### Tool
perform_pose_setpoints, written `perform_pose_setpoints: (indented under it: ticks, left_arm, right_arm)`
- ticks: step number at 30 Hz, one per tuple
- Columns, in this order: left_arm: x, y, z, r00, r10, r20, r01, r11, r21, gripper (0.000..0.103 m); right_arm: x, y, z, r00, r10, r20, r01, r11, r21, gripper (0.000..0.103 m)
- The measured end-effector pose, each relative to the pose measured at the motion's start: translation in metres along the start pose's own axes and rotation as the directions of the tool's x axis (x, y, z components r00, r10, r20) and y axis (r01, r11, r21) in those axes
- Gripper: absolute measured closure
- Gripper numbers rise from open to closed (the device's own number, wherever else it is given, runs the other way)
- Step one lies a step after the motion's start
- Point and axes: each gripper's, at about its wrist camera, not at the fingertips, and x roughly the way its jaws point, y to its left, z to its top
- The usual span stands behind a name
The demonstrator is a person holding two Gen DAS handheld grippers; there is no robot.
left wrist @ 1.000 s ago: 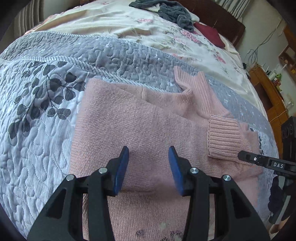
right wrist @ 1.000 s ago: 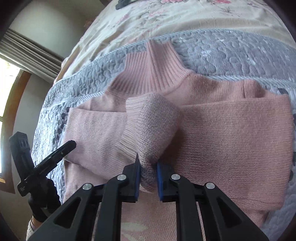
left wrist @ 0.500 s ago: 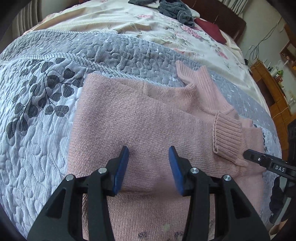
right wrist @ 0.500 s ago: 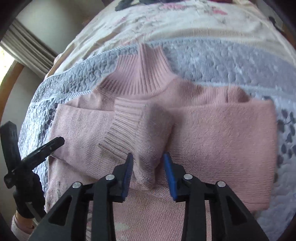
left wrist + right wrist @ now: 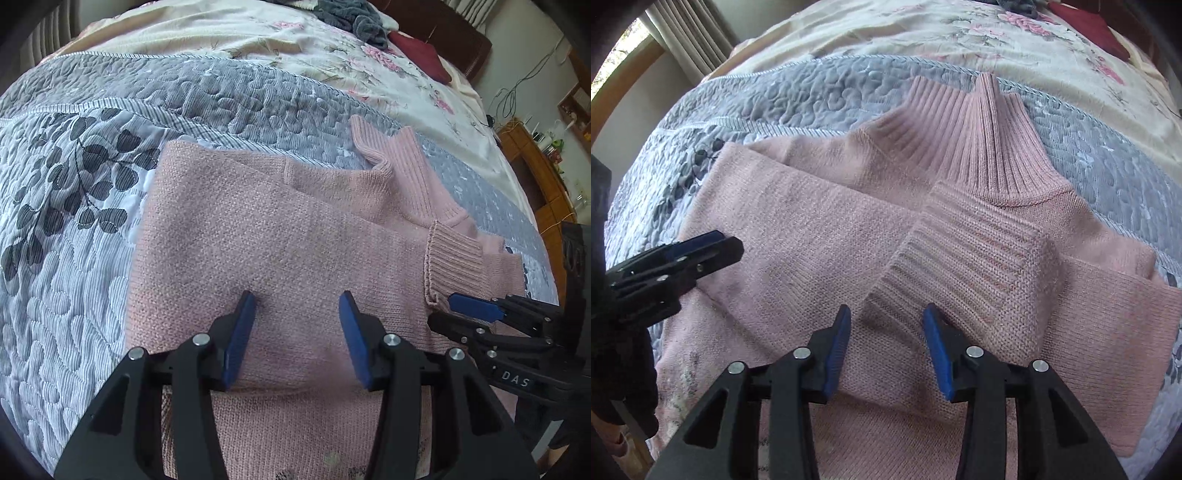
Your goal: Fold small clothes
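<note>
A pink knit sweater (image 5: 280, 240) lies flat on the bed with both sleeves folded across its chest. Its ribbed turtleneck (image 5: 971, 144) points away from me. The ribbed cuff (image 5: 964, 258) of one sleeve rests on top of the other sleeve. My left gripper (image 5: 297, 299) hovers open over the left folded sleeve with nothing between its fingers. My right gripper (image 5: 886, 314) stands open just in front of the cuff, holding nothing. In the left wrist view the right gripper (image 5: 476, 314) shows at the right edge beside the cuff (image 5: 450, 266).
The sweater lies on a grey quilted bedspread (image 5: 92, 221) with a leaf print. Beyond it is a cream floral cover (image 5: 295, 48) with a grey garment (image 5: 354, 18) and a dark red cloth (image 5: 421, 55). A wooden cabinet (image 5: 539, 173) stands right of the bed.
My right gripper opened and let go of the sleeve cuff, which now lies flat across the chest. The left gripper stayed open over the sweater.
</note>
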Motion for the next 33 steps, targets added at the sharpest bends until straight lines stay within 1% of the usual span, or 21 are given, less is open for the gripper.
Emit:
perform_pose_setpoints:
  ticks: [1, 2, 3, 4, 7, 10, 13, 17, 19, 21, 23, 26, 27, 29, 31, 33]
  left_arm:
    - [0.001, 0.0, 0.0, 1.0, 0.002, 0.0, -0.002, 1.0, 0.003, 0.056]
    - [0.001, -0.001, -0.001, 1.0, 0.006, 0.001, -0.006, 1.0, 0.008, 0.056]
    - [0.002, -0.002, -0.001, 1.0, 0.011, 0.002, -0.011, 1.0, 0.014, 0.056]
    - [0.003, -0.003, -0.001, 1.0, 0.017, 0.002, -0.017, 1.0, 0.022, 0.056]
    - [0.003, -0.004, -0.002, 1.0, 0.022, 0.01, -0.022, 0.999, 0.03, 0.056]
    - [0.004, -0.003, -0.002, 1.0, 0.024, 0.013, -0.025, 0.999, 0.028, 0.055]
    - [0.004, -0.004, -0.003, 0.999, 0.034, 0.013, -0.034, 0.999, 0.033, 0.055]
    - [0.005, -0.006, -0.003, 0.999, 0.046, 0.014, -0.046, 0.998, 0.041, 0.055]
    - [0.006, -0.007, -0.004, 0.998, 0.054, 0.014, -0.054, 0.997, 0.048, 0.055]
    - [0.006, -0.009, -0.004, 0.998, 0.063, 0.014, -0.064, 0.996, 0.058, 0.055]
    - [0.007, -0.01, -0.005, 0.997, 0.071, 0.015, -0.072, 0.995, 0.068, 0.054]
    - [0.008, -0.013, -0.005, 0.997, 0.078, 0.014, -0.079, 0.993, 0.083, 0.052]
    - [0.008, -0.013, -0.005, 0.997, 0.082, 0.012, -0.083, 0.993, 0.088, 0.051]
    - [0.006, -0.015, -0.004, 0.996, 0.088, 0.008, -0.088, 0.992, 0.09, 0.051]
    - [0.001, -0.019, -0.001, 0.996, 0.087, 0.006, -0.087, 0.994, 0.071, 0.051]
    - [-0.009, -0.025, 0.004, 0.998, 0.051, 0.029, -0.052, 0.997, 0.053, 0.05]
  right_arm:
    - [0.001, 0.0, 0.001, 1.0, -0.019, 0.002, 0.019, 1.0, -0.005, 0.074]
    - [0.0, -0.001, 0.001, 0.999, -0.046, 0.005, 0.046, 0.999, -0.012, 0.09]
    - [-0.002, -0.004, 0.001, 0.999, -0.051, 0.01, 0.051, 0.999, -0.014, 0.093]
    - [-0.007, -0.01, 0.0, 0.999, -0.024, 0.022, 0.024, 1.0, 0.003, 0.095]
    - [-0.037, -0.031, -0.01, 0.995, 0.033, 0.091, -0.04, 0.996, 0.074, 0.096]
    - [-0.072, -0.06, -0.026, 0.982, 0.08, 0.169, -0.109, 0.98, 0.167, 0.096]
    - [-0.1, -0.094, -0.043, 0.971, 0.073, 0.226, -0.131, 0.958, 0.257, 0.096]
    - [-0.113, -0.135, -0.064, 0.969, 0.061, 0.238, -0.147, 0.92, 0.363, 0.096]
    - [-0.11, -0.153, -0.075, 0.976, 0.033, 0.216, -0.119, 0.908, 0.401, 0.096]
    - [-0.101, -0.166, -0.087, 0.982, 0.03, 0.187, -0.109, 0.898, 0.427, 0.096]
    - [-0.089, -0.173, -0.099, 0.989, 0.029, 0.147, -0.092, 0.892, 0.443, 0.096]
    - [-0.074, -0.174, -0.113, 0.997, 0.019, 0.078, -0.05, 0.902, 0.429, 0.095]
    - [-0.074, -0.172, -0.116, 0.997, 0.012, 0.075, -0.042, 0.907, 0.419, 0.094]
    - [-0.084, -0.168, -0.118, 0.995, -0.009, 0.1, -0.032, 0.918, 0.396, 0.089]
    - [-0.098, -0.164, -0.112, 0.99, -0.033, 0.141, -0.022, 0.929, 0.369, 0.088]
    - [-0.106, -0.16, -0.1, 0.984, -0.014, 0.179, -0.051, 0.936, 0.349, 0.088]
